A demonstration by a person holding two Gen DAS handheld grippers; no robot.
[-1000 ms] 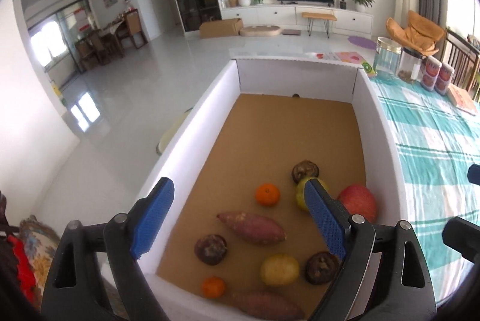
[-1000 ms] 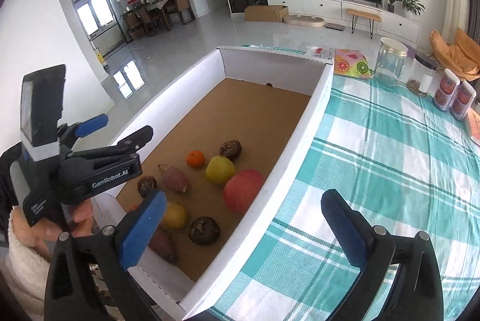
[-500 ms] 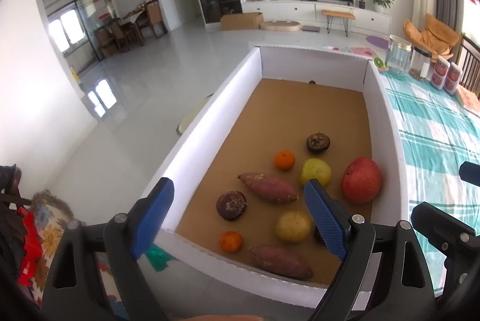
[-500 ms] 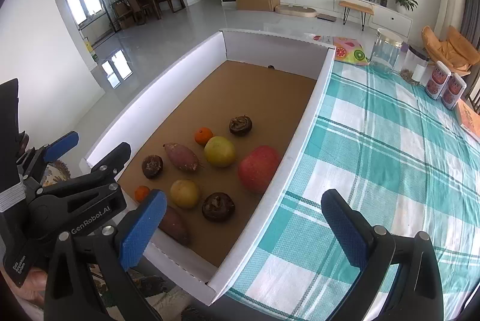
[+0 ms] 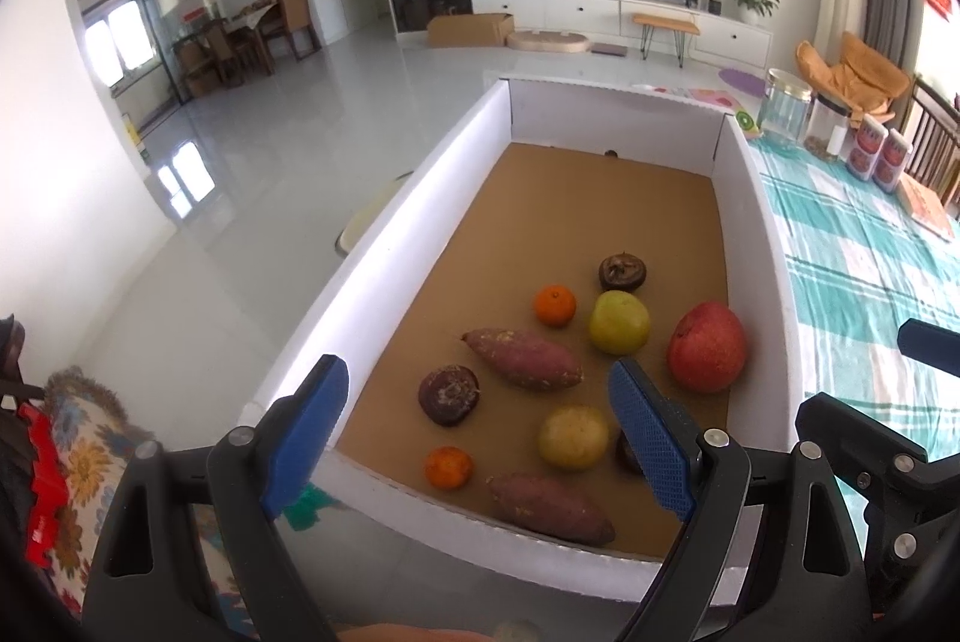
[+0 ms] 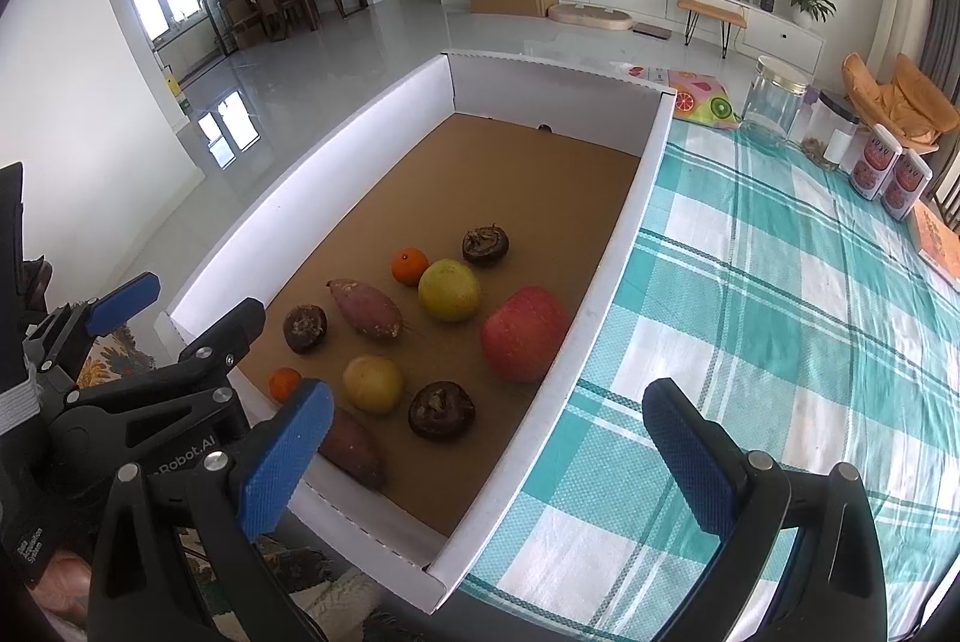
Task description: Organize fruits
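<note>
Left claw (image 5: 477, 429) and right claw (image 6: 486, 453) both gape wide, empty

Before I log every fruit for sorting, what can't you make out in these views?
- Dark round fruit: left wrist view, mostly behind the left gripper's blue pad.
- Near sweet potato: right wrist view, partly behind the right gripper's pad.
- Small dark speck by the box's far wall: too small.

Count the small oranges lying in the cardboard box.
2. One orange lies mid-box beside the yellow-green fruit; the other orange sits near the box's front left corner. None seems hidden.
</note>
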